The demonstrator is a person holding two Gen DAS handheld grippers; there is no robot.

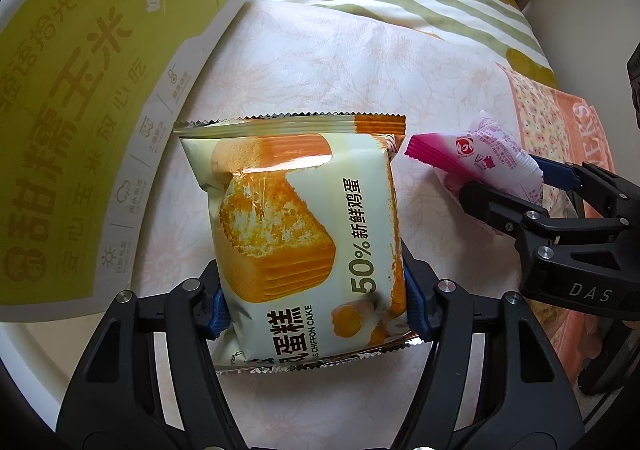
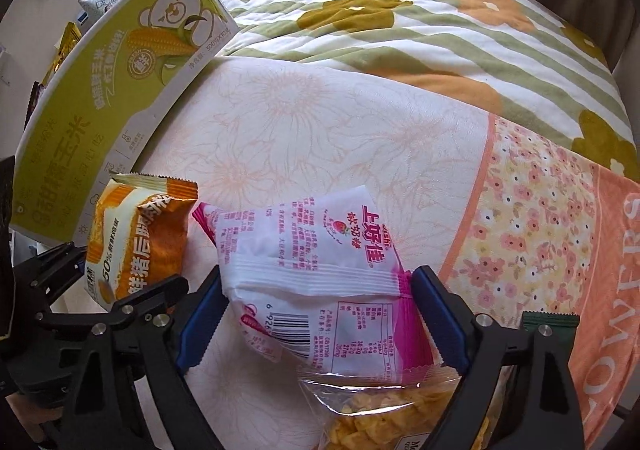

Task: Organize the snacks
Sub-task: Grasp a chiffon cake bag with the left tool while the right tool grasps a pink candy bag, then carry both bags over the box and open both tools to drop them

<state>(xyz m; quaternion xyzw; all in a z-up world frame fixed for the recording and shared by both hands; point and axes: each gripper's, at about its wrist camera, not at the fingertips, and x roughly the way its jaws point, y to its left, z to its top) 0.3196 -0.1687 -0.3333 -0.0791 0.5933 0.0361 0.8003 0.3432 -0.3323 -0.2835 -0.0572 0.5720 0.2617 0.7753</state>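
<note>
Nearest left-wrist cam: left gripper (image 1: pixel 314 304), blue pads pressed on both sides of 1 chiffon cake pack (image 1: pixel 298 226), jaws part closed, pack clamped near lower end. Pack print: "50%", "CHIFFON CAKE", cake-slice photo; orange/cream wrapper, zigzag seals. Lying on pale floral sheet (image 1: pixel 304 62), just beside 1 green box (image 1: pixel 76 122) w/ large yellow Chinese lettering; bear + corn graphic on box end in right-wrist view.

Right gripper (image 2: pixel 318 324): jaws fairly wide, blue pads against both edges of 1 pink/white snack bag (image 2: pixel 316 262); strawberry logo, barcode, nutrition table legible, rest Chinese. Grip confirmed in left-wrist view, bag held between fingers, right of cake pack.

Under right gripper: 1 clear packet of yellow crisps (image 2: pixel 380 406); 1 dark green wrapper (image 2: pixel 556 324), only edge visible.

Bedding: 1 striped quilt (image 2: pixel 400 22) w/ orange/olive flowers; 1 orange floral cloth (image 2: pixel 560 234) marked "OWERS" (partial).
</note>
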